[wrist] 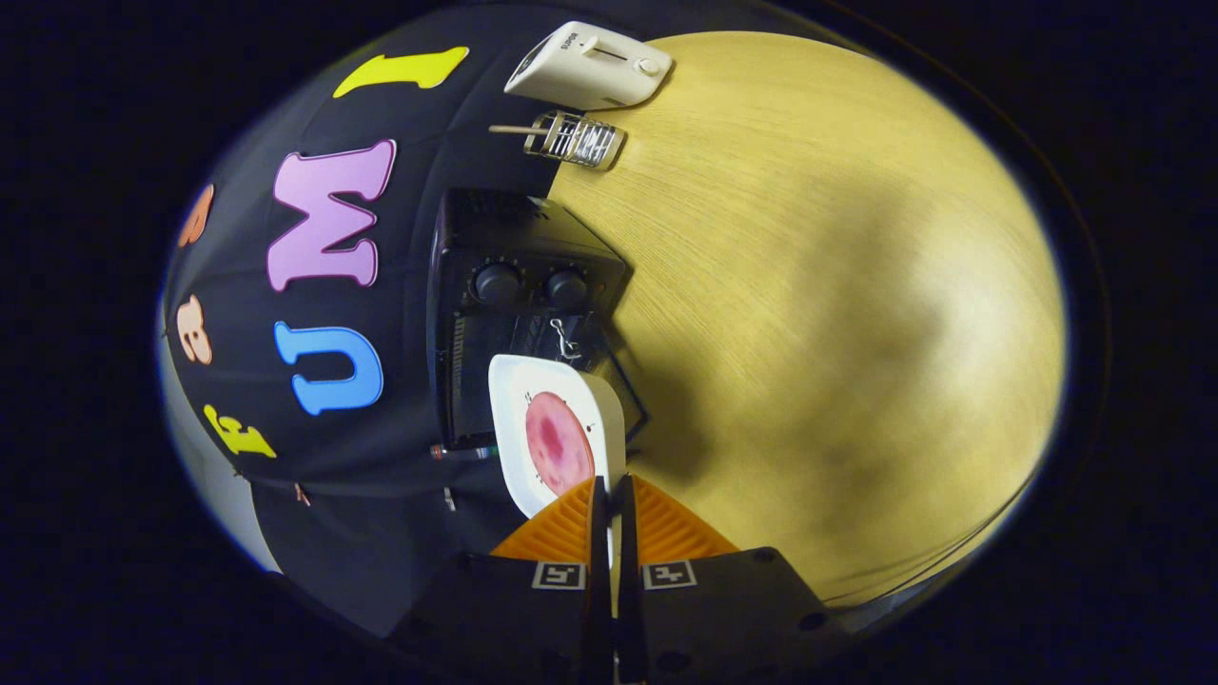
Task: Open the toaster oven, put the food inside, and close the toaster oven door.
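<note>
gripper (610, 490) pinching plate (514, 400) rim, meat slice (558, 442) aboard; tilt risks slide-off near toaster oven (495, 285) door.

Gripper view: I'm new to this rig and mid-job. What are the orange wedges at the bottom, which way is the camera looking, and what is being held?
The camera rides on a hand-held gripper and looks forward along its two fingers. The orange wedges are those fingers. The picture looks turned sideways, so the wooden table seems to stand upright. The fingers are pressed together on the rim of a white plate carrying a round pink slice of food. Just beyond the plate sits the black toaster oven, with two knobs, its door apparently open. Farther along the table lie a small wire rack and a white toaster.
</note>
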Demonstrator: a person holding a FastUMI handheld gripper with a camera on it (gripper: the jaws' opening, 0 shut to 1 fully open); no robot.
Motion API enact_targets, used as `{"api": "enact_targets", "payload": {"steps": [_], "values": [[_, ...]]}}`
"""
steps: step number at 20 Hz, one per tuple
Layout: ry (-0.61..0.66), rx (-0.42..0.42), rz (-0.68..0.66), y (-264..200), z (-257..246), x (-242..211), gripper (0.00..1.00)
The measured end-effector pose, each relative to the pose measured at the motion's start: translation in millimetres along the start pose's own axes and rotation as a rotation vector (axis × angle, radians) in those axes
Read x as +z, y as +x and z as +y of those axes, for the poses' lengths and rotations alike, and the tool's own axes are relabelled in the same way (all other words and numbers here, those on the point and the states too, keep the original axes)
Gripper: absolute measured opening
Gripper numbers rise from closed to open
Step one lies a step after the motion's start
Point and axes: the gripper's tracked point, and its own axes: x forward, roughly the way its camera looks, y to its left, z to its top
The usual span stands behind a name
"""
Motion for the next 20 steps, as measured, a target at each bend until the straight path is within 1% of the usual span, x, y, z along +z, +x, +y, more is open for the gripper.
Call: {"api": "enact_targets", "payload": {"steps": [2, 4, 6, 10, 12, 14, 18, 20], "values": [[0.088, 0.004, -0.044, 28.9, 11.9, -14.4, 0.07], [0.099, -0.009, -0.100, 57.3, 22.7, -21.4, 0.08], [0.104, -0.002, -0.148, 82.2, 40.3, -23.4, 0.08], [0.188, 0.029, -0.266, 120.2, 73.1, -11.3, 0.08], [0.217, 0.007, -0.318, 138.2, 80.9, -2.1, 0.08], [0.232, -0.003, -0.342, 156.7, 90.3, 1.8, 0.08], [0.308, 0.025, -0.370, 185.5, 111.8, 5.4, 0.08], [0.336, 0.000, -0.390, 196.8, 112.0, 6.9, 0.07]]}}
